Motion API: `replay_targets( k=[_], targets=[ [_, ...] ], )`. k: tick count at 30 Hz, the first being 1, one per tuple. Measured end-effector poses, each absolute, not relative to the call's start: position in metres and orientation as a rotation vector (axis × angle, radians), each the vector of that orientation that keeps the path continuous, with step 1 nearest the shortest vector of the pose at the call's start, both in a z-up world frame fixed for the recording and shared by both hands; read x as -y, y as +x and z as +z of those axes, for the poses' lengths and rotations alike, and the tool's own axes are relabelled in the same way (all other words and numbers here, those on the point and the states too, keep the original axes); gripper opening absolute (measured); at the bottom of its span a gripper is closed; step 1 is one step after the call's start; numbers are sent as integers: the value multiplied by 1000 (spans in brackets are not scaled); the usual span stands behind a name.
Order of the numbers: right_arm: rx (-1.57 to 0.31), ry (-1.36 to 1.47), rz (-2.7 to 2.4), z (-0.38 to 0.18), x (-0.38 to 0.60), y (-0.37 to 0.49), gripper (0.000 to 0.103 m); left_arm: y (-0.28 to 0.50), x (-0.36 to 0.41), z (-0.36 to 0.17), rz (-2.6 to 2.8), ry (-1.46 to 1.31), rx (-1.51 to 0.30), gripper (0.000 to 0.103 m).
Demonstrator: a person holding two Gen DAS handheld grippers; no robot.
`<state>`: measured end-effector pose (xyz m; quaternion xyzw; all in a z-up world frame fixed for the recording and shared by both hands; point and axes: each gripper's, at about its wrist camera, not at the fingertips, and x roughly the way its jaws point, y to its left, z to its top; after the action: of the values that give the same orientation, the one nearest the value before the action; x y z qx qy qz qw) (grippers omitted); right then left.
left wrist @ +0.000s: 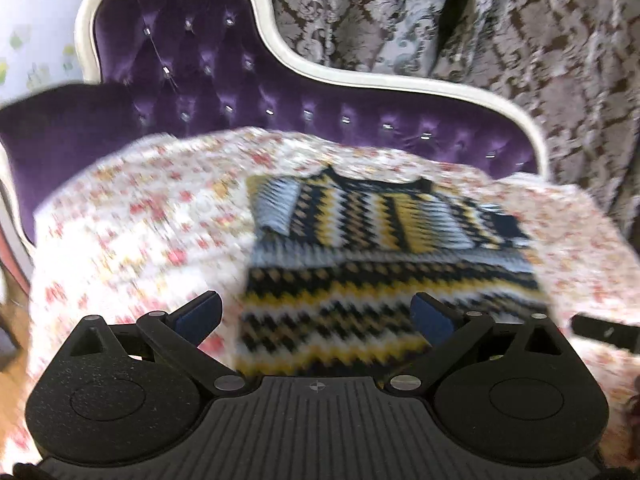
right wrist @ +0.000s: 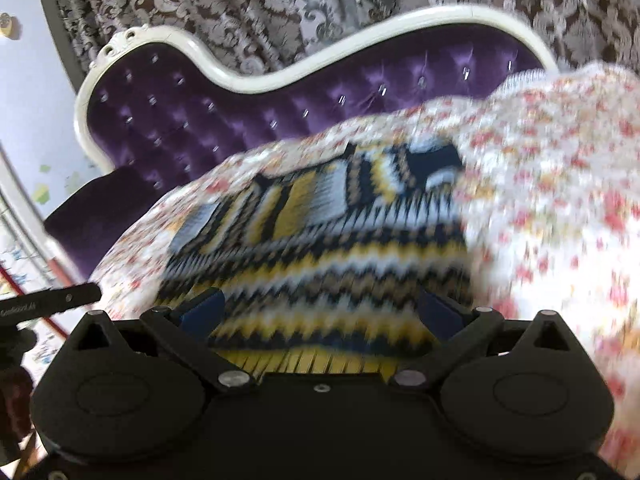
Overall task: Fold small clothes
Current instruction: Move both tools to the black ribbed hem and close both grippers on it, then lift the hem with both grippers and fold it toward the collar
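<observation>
We note a purple tufted sofa with a cream curved frame as the support. Its seat is covered by a floral sheet, white with red and yellow blossoms, which bunches up high at the right in the right wrist view. Directly on the sheet lies a zigzag sweater in black, yellow, white and grey, its sleeves folded in across the body, neckline toward the sofa back. Both views are motion-blurred.
</observation>
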<state>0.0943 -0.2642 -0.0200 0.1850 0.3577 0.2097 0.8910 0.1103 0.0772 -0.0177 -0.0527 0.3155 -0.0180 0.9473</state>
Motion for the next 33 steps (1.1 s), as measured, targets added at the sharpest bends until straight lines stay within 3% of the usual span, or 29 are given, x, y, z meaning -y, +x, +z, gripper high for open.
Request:
replay_targets(
  k=[16, 33],
  targets=[
    [-838, 294, 414, -26, 259, -3, 103, 21, -83, -70, -29, -38, -771, 102],
    [-1081, 382, 460, -40, 266, 29, 103, 17, -73, -91, -86, 13, -842, 102]
  ],
)
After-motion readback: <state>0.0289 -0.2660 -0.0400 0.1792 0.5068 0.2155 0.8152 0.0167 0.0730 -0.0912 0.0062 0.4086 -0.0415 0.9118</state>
